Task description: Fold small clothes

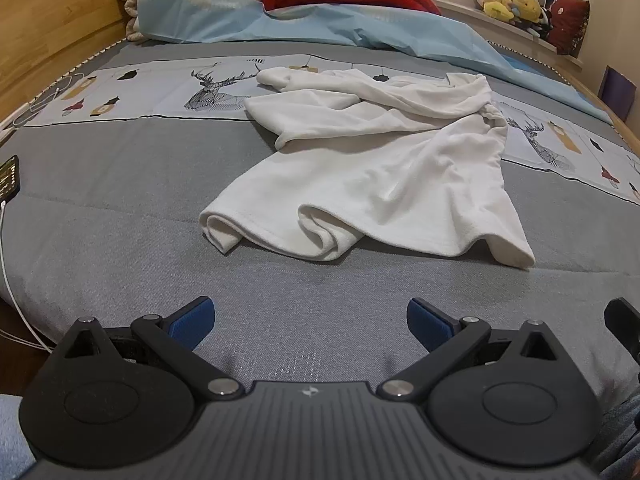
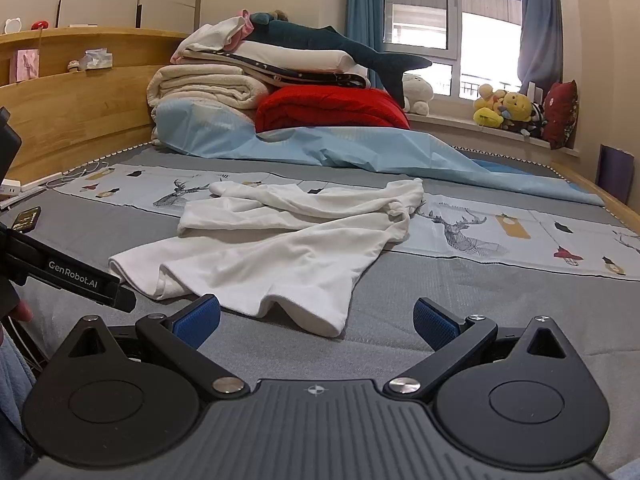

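A crumpled white garment (image 1: 384, 164) lies on the grey bedspread (image 1: 120, 208), its hem rolled toward me. My left gripper (image 1: 310, 326) hovers open over bare bedspread, short of that hem, nothing between its blue pads (image 1: 192, 322). In the right wrist view the same white garment (image 2: 280, 248) spreads ahead. My right gripper (image 2: 316, 322) is open and holds nothing; the garment's near corner lies just beyond its fingertips. The other gripper's black body (image 2: 80, 280) shows at the left edge.
Folded blankets (image 2: 216, 88), a red quilt (image 2: 332, 110) and a light blue sheet (image 2: 360, 148) are piled at the bed's head against a wooden headboard (image 2: 80, 96). A phone (image 1: 9, 178) with a white cable lies at the left edge. Plush toys (image 2: 504, 110) sit on the windowsill.
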A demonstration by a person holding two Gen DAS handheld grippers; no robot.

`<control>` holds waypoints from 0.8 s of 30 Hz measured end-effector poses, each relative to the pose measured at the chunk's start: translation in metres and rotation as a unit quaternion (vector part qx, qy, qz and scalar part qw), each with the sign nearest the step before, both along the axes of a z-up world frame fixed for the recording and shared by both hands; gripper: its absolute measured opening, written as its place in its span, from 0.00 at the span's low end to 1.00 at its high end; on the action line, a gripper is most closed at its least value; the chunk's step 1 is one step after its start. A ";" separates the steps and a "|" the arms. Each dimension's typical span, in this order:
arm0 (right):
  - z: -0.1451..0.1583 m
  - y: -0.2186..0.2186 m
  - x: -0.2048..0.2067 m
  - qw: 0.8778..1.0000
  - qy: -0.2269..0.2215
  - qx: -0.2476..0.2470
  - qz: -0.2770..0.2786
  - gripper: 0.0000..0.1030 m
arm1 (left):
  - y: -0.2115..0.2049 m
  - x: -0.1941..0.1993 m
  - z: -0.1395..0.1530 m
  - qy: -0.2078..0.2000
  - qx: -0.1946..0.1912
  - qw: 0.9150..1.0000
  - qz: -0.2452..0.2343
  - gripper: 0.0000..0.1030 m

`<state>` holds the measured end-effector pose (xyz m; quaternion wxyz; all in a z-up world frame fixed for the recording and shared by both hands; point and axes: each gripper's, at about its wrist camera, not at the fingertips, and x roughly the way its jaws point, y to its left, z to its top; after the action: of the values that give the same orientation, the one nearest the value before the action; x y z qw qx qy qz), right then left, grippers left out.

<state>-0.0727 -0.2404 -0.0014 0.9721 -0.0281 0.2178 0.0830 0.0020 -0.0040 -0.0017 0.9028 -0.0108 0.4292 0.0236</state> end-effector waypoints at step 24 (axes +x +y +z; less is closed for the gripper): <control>-0.001 0.001 0.002 1.000 0.001 -0.005 -0.001 0.99 | -0.002 -0.001 0.000 -0.004 0.008 1.000 -0.003 0.99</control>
<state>-0.0708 -0.2399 -0.0027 0.9718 -0.0327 0.2192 0.0808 0.0015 -0.0063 -0.0019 0.9048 -0.0025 0.4250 0.0247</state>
